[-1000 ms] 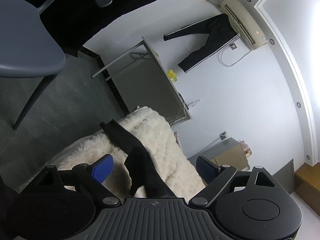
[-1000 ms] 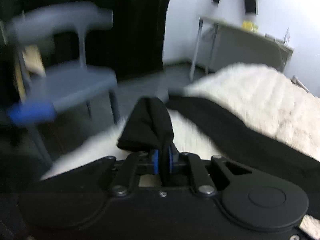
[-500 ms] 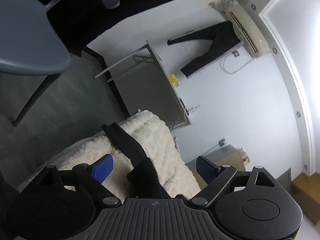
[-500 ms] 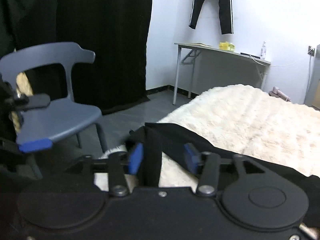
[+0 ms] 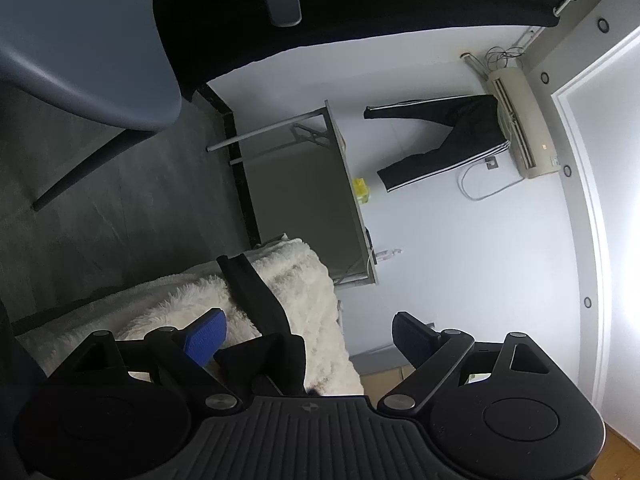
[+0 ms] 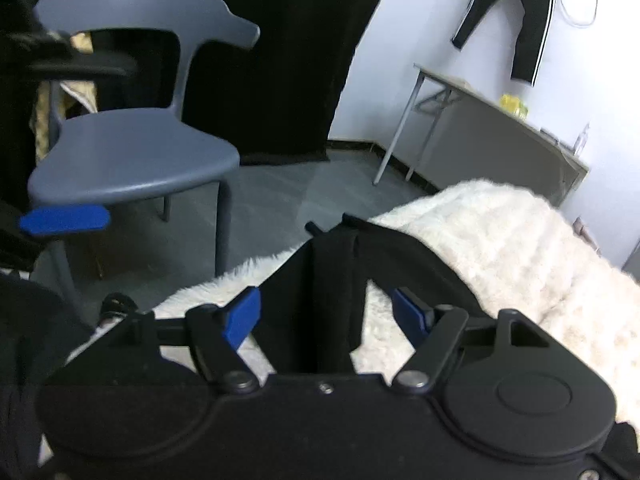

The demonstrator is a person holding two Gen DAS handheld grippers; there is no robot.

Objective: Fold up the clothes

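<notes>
A black garment (image 6: 332,288) lies folded over itself on a cream fluffy blanket (image 6: 500,240). In the left wrist view the garment (image 5: 256,300) runs as a dark strip across the blanket (image 5: 304,284). My right gripper (image 6: 326,316) is open, its blue pads either side of the garment's folded part without pinching it. My left gripper (image 5: 308,334) is open wide above the garment's near end, holding nothing. Its blue pad also shows at the left of the right wrist view (image 6: 64,218).
A grey plastic chair (image 6: 132,152) stands on the dark floor left of the blanket. A grey folding table (image 6: 496,120) with a yellow item stands by the white wall. Black striped trousers (image 6: 516,12) hang on the wall. A black curtain (image 6: 280,40) hangs behind the chair.
My right gripper, shut on the garment a second ago, has opened and released it. The left wrist view has tilted up, so the garment sits lower between the left fingers.
</notes>
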